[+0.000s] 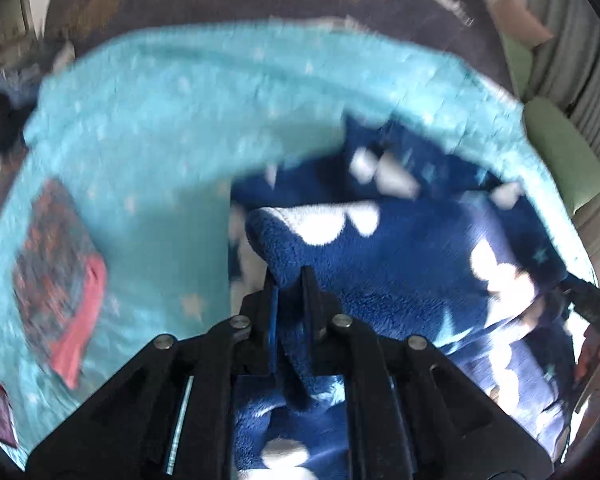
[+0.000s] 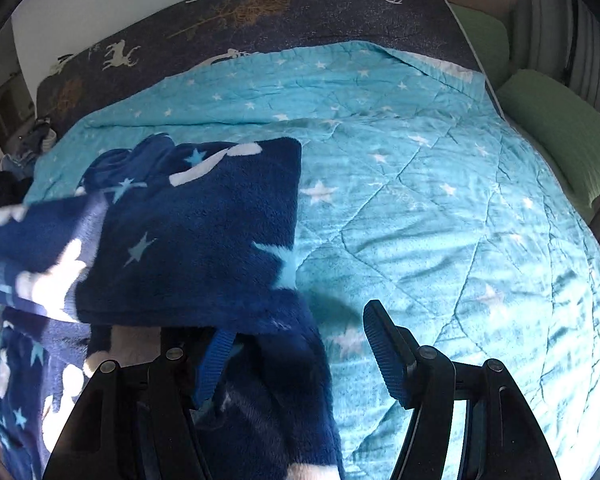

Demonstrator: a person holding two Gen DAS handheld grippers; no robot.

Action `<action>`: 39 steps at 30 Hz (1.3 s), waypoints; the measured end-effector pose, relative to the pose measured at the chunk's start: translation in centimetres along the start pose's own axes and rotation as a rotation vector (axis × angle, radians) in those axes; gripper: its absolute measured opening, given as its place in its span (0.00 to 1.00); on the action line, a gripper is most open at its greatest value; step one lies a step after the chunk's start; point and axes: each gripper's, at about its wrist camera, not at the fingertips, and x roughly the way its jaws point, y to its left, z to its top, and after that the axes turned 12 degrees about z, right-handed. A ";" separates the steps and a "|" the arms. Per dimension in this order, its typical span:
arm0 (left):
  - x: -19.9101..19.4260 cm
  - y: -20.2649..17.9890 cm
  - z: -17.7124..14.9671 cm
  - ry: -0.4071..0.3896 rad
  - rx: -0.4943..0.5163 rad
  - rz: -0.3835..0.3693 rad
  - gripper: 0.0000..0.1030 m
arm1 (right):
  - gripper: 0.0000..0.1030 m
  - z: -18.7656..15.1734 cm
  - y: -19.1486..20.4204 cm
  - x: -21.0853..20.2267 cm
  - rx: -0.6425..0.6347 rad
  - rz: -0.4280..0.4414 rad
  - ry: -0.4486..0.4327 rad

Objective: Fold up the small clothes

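Observation:
A dark blue fleece garment with white clouds and pale stars lies on a turquoise star-print quilt. My left gripper is shut on a fold of the fleece, which is pinched between its fingers. In the right wrist view the garment is folded over at the left, and part of it drapes over my left finger. My right gripper is open; its right finger stands free above the quilt.
A folded patterned garment with a pink edge lies on the quilt at the left. Green pillows lie along the right side. A dark deer-print blanket covers the far end of the bed. Dark clothes are heaped at far left.

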 end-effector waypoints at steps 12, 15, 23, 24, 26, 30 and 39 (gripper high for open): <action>-2.6 1.1 0.1 -0.081 -0.094 0.060 0.48 | 0.64 2.1 2.3 -5.7 -0.055 0.098 -0.124; -3.8 -1.1 1.1 -0.112 -0.062 0.011 0.49 | 0.42 3.5 5.1 -4.0 -0.120 0.175 -0.076; 3.5 -6.3 -0.8 -0.007 0.135 0.070 0.60 | 0.04 4.4 4.1 4.8 -0.015 0.059 0.137; 3.6 -5.8 -1.2 -0.034 0.120 0.047 0.60 | 0.03 4.1 3.0 4.8 0.027 0.104 0.131; 3.0 -5.4 -1.4 -0.062 0.109 0.024 0.60 | 0.02 4.1 2.3 4.3 0.054 0.127 0.136; 2.0 -5.6 -0.4 -0.032 0.071 0.005 0.60 | 0.08 5.3 5.7 2.8 -0.109 0.059 0.084; 3.7 -3.3 4.8 -0.095 -0.294 0.039 0.72 | 0.31 10.6 17.2 8.8 -0.261 0.204 0.118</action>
